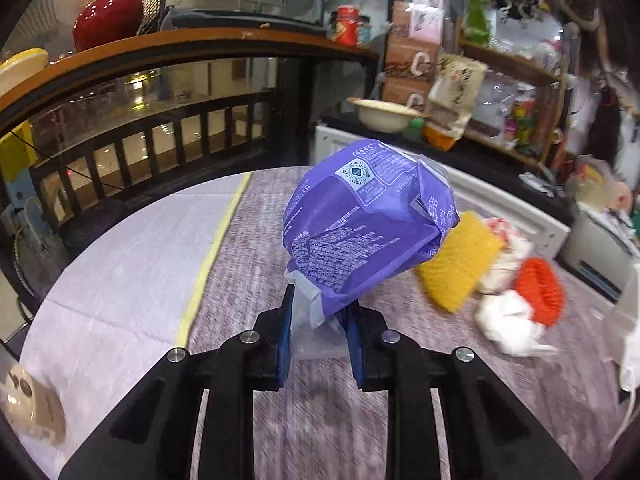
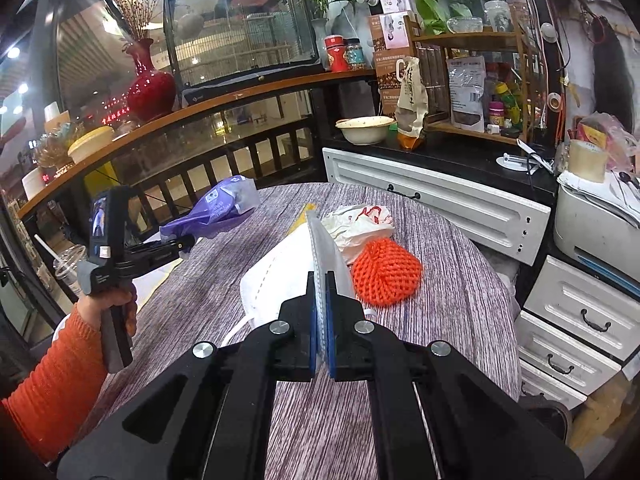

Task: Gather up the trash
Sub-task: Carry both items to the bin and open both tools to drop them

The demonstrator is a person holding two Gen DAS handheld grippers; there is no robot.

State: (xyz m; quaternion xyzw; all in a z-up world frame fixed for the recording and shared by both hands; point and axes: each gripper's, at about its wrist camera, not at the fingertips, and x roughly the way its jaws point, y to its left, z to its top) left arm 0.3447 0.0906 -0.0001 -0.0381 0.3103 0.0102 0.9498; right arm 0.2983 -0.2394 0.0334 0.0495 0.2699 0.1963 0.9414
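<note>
My left gripper (image 1: 320, 308) is shut on the bottom edge of a purple printed plastic bag (image 1: 360, 216), which hangs lifted above the round table (image 1: 248, 240). The right wrist view shows that gripper (image 2: 186, 242) and the purple bag (image 2: 224, 208) at the table's left edge. My right gripper (image 2: 322, 280) is shut on the thin edge of a white face mask (image 2: 280, 276). Just right of it an orange foam net (image 2: 386, 276) lies on the table, a crumpled white plastic bag (image 2: 360, 224) behind it. A yellow foam net (image 1: 460, 260) lies beside the orange net (image 1: 540, 292).
An orange-sleeved arm (image 2: 60, 368) holds the left gripper's handle. A plastic cup with a straw (image 2: 68, 264) stands at the left. White drawers (image 2: 440, 200) and a printer (image 2: 592, 224) border the table's far and right sides. A dark railing (image 2: 224, 152) runs behind.
</note>
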